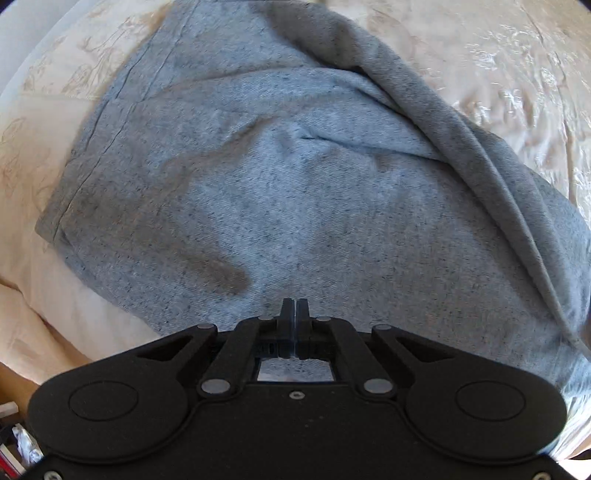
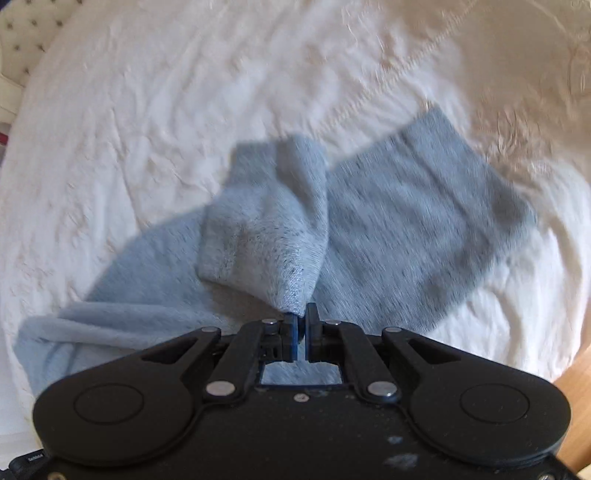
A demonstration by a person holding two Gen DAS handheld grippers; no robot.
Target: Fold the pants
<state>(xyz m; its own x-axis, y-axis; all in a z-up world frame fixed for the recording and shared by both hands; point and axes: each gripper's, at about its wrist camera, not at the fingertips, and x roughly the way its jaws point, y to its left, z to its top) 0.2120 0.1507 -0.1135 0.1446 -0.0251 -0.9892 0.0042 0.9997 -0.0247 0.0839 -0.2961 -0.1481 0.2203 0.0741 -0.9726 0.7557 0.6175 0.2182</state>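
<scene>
Grey-blue flecked pants lie spread over the bed and fill most of the left wrist view, with a long fold running down their right side. My left gripper hangs above them, pointing down, jaws shut, and no cloth shows between the pads. In the right wrist view the pants lie on the white sheet, blurred by motion. My right gripper is shut on a corner of the cloth, which rises from the bed in a tented flap up to the pads.
A cream embroidered bedcover surrounds the pants. A white rumpled sheet fills the far side, with a tufted headboard at the top left. A wooden surface shows past the bed edge at lower right. Clutter lies at lower left.
</scene>
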